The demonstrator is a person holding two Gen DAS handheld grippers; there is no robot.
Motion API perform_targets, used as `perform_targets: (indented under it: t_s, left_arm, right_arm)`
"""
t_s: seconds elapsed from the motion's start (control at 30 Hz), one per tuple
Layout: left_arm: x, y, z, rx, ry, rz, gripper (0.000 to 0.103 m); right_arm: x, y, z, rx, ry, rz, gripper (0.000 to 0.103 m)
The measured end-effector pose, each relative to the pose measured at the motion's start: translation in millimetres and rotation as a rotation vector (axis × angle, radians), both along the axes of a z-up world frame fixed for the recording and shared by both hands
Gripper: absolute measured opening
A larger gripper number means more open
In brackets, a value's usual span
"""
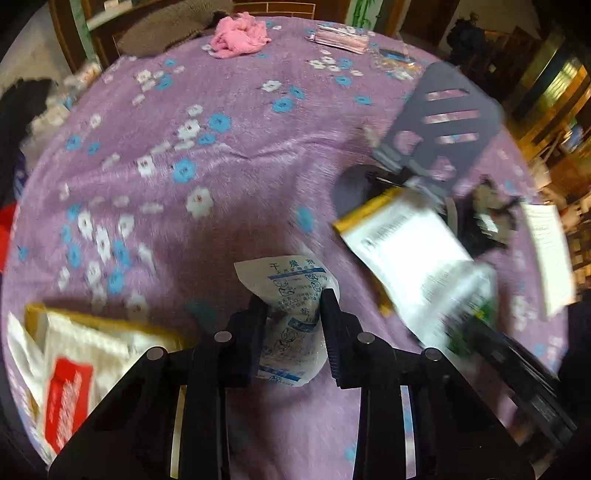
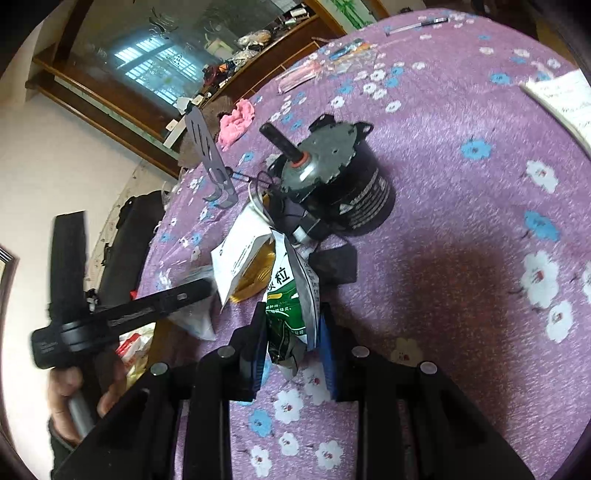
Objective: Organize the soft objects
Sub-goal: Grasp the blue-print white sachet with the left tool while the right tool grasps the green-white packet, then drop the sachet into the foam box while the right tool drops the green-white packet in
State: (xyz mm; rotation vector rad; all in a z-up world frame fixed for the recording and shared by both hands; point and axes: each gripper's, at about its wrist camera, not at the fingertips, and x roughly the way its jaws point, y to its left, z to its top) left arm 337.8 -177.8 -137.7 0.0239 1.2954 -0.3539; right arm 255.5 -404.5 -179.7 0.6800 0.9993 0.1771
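1. Left hand-held gripper [image 1: 293, 299]: the jaws are closed on a white desiccant sachet [image 1: 291, 295] printed in blue. The pads pinch it at its waist and it bulges above and below the grip. It hangs just over the purple flowered table cover [image 1: 240, 155].
2. Right hand-held gripper [image 2: 291, 321]: the jaws are clamped on a green-and-white granule packet [image 2: 291, 299], gripped at its lower end. The upper end of the packet leans toward a white-and-gold pouch [image 2: 242, 264] beside it.
3. Risk, left side: the sachet is squeezed narrow, so the filling may shift and the sachet may slide out of the pads. A hard squeeze may also split the thin wrap.
4. Risk, right side: the packet is crumpled between the pads and is gripped near one end only. A quick swing may let it pivot or tear at the fold.
5. Risk, collision: the two hand-held grippers work close together. The left one crosses the right wrist view near the white-and-gold pouch, so a careless sweep may knock that pouch or the electric motor [image 2: 332, 181] behind it.
6. Count, held items: one desiccant sachet, one granule packet.
7. Count, flat packets on the table: one white-and-gold pouch at centre, one white bag with a red label [image 1: 70, 384] at the near left edge.
8. Count, other soft items: one pink cloth [image 1: 238, 35] at the far side.
9. Count, hard items: one electric motor, one grey slotted stand [image 1: 443, 122], one sheet of printed paper [image 1: 548, 251].
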Motion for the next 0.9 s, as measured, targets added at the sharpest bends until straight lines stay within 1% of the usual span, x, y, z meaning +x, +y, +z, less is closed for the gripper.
perform_targets:
  t_s: [0.1,0.2,0.27,0.37,0.4,0.43,0.5,0.57,0.63,0.7,0.73,0.8,0.9]
  left_arm:
    - [-20.2,13.0,15.0,-0.063,-0.001,0.012,0.027]
    - [-50.6,32.9,32.8,-0.192,0.014,0.047,0.027]
    - [-86.1,49.5,47.9,-0.262,-0.007,0.061,0.027]
    - [-132.9,88.1,63.8,-0.331,-0.019,0.1,0.027]
    - [-142.2,104.4,68.7,-0.345,-0.027,0.129,0.027]
    - [-155.5,129.2,75.9,-0.352,-0.045,0.19,0.027]
    - [-169.9,164.3,87.4,-0.354,-0.093,0.277,0.027]
    - [-176.9,189.5,92.2,-0.35,-0.106,0.331,0.027]
    - [-177.3,208.6,95.1,-0.353,-0.132,0.355,0.027]
    - [-173.5,220.5,90.5,-0.349,-0.135,0.383,0.027]
    - [-170.8,227.3,85.1,-0.356,-0.123,0.394,0.027]
    - [-168.9,240.0,76.1,-0.367,-0.11,0.412,0.027]
    - [-169.6,260.9,59.6,-0.373,-0.081,0.44,0.027]
  right_arm:
    - [-0.1,-3.5,-2.1,0.024,0.002,-0.006,0.025]
    - [-2.7,-4.7,-1.2,0.017,-0.012,-0.013,0.025]
    - [-7.2,-2.3,3.7,0.009,-0.042,0.002,0.025]
    - [-28.5,9.6,15.0,0.021,-0.063,0.042,0.025]
    - [-38.8,16.6,20.9,0.037,-0.07,0.062,0.025]
    - [-51.1,26.4,29.5,0.054,-0.081,0.089,0.025]
    - [-69.2,45.7,48.4,0.07,-0.119,0.136,0.025]
    - [-81.2,67.6,67.2,0.072,-0.154,0.181,0.025]
    - [-87.5,98.6,83.9,0.06,-0.182,0.255,0.025]
    - [-87.2,121.1,90.3,0.031,-0.204,0.306,0.025]
    - [-84.3,135.4,90.1,-0.004,-0.194,0.327,0.025]
    - [-75.3,151.4,86.4,-0.026,-0.163,0.341,0.025]
    - [-54.7,165.0,85.7,-0.064,-0.15,0.339,0.025]
